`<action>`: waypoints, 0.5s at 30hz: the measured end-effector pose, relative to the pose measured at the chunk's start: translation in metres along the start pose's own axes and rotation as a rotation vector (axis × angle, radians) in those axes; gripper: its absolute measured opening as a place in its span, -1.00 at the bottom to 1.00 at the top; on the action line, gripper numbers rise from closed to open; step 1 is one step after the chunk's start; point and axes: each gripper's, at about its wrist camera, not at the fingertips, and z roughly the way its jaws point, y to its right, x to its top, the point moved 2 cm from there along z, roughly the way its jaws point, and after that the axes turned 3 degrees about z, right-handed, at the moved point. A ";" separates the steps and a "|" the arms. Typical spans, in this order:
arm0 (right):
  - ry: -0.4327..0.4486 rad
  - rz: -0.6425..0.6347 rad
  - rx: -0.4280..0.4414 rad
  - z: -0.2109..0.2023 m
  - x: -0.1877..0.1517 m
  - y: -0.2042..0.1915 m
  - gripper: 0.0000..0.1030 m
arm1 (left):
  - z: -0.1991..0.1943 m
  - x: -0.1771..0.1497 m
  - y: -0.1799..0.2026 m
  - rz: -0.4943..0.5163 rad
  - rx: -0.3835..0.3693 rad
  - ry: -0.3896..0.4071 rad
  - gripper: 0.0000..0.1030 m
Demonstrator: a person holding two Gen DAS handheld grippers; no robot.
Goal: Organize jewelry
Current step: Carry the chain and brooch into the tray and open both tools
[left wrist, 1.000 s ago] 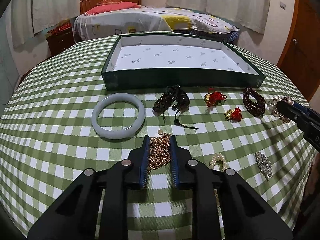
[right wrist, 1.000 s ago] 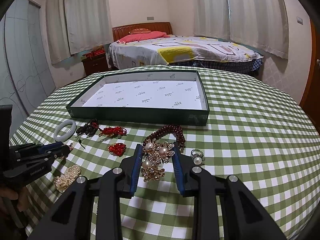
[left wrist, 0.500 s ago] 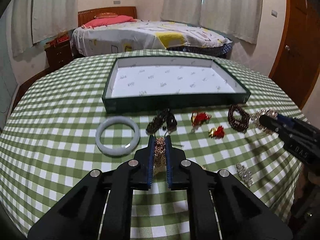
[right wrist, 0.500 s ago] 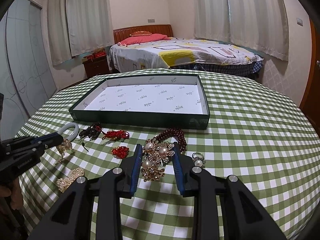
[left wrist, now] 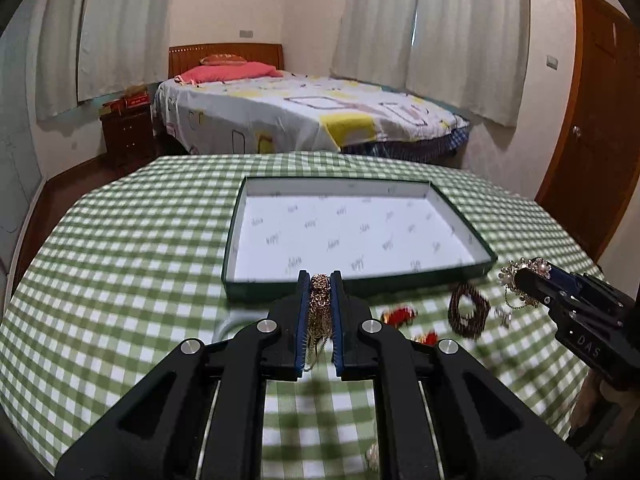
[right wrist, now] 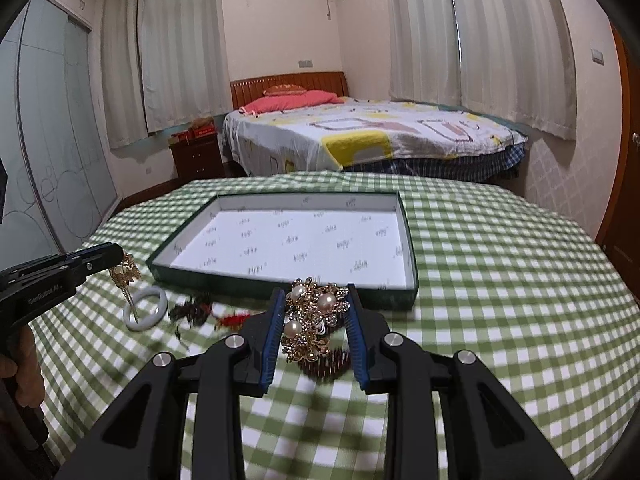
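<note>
My left gripper (left wrist: 320, 280) is shut on a gold chain necklace (left wrist: 319, 300) and holds it in the air just before the near wall of the green tray (left wrist: 360, 280). It shows from the side in the right wrist view (right wrist: 116, 256), with the chain (right wrist: 126, 276) hanging down. My right gripper (right wrist: 316, 300) is shut on a gold pearl brooch (right wrist: 312, 320), lifted above the table, near the tray (right wrist: 280, 286). It also shows in the left wrist view (left wrist: 520, 276) with the brooch (left wrist: 516, 276).
On the green checked tablecloth (right wrist: 500, 300) lie a jade bangle (right wrist: 145, 308), a dark cord piece (right wrist: 192, 312), red knots (left wrist: 396, 314), a dark red bead bracelet (left wrist: 468, 312) and a pearl piece (left wrist: 372, 458). A bed stands beyond the table.
My left gripper closed on the gold chain and lifted it toward the tray. My right gripper closed on the pearl brooch and raised it off the table.
</note>
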 end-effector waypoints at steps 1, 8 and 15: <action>0.006 -0.001 0.001 0.001 0.003 0.000 -0.41 | 0.001 0.004 0.000 -0.001 -0.002 0.006 -0.80; 0.077 -0.008 -0.010 0.012 0.041 0.004 -0.41 | 0.019 0.049 -0.002 0.006 0.000 0.086 -0.80; 0.074 -0.016 -0.030 0.046 0.064 0.012 -0.41 | 0.063 0.074 -0.003 0.003 0.007 0.088 -0.80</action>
